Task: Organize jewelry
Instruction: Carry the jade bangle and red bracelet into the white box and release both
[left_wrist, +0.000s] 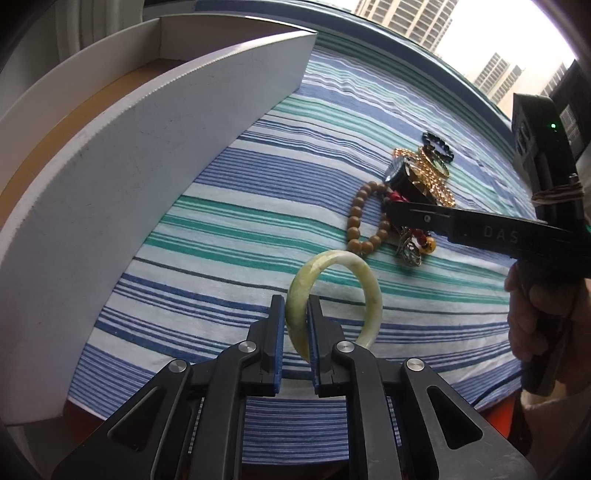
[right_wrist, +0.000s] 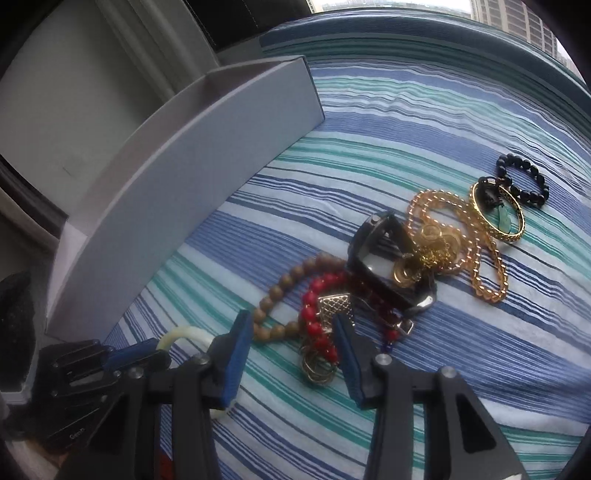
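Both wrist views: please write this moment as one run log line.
left gripper: shut on jade bangle | right gripper: open over red bead bracelet | white box: beside

Left tongs (left_wrist: 296, 325): black linkage arms w/ silver round screws, blue pads on fingers (left_wrist: 277, 347). Right tongs (right_wrist: 291, 343): same black build, blue pads; side marked "DAS", green LED, cord wrapped round body.
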